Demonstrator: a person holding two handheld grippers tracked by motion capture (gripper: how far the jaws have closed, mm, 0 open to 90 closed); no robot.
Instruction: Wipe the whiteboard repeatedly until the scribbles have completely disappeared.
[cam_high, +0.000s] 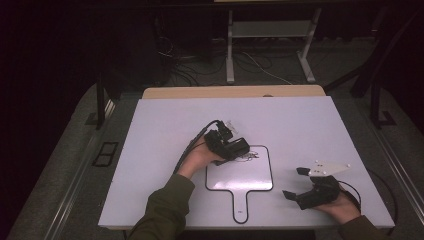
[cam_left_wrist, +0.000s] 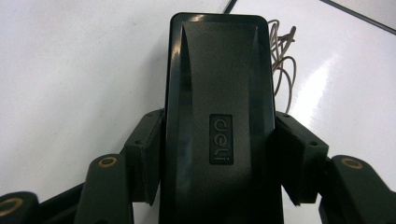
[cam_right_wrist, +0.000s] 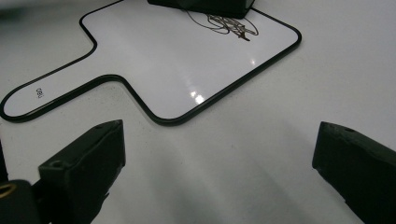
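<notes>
Here, left gripper (cam_left_wrist: 215, 154) clamped on black eraser (cam_left_wrist: 217, 93), apparently over scribble (cam_right_wrist: 229, 23) at whiteboard's (cam_right_wrist: 154, 60) twelve o'clock; right gripper (cam_right_wrist: 219, 172) released.

Raised brand plate reading "deli" on the black eraser (cam_left_wrist: 219, 121), letters running lengthwise up its back, near the middle. Same small mark, apparently "deli", printed in black on the handle of the whiteboard (cam_right_wrist: 187, 60), at about 9 o'clock in the right gripper view. Dark scribble at the board's 1 o'clock corner, not legible as any word.
</notes>
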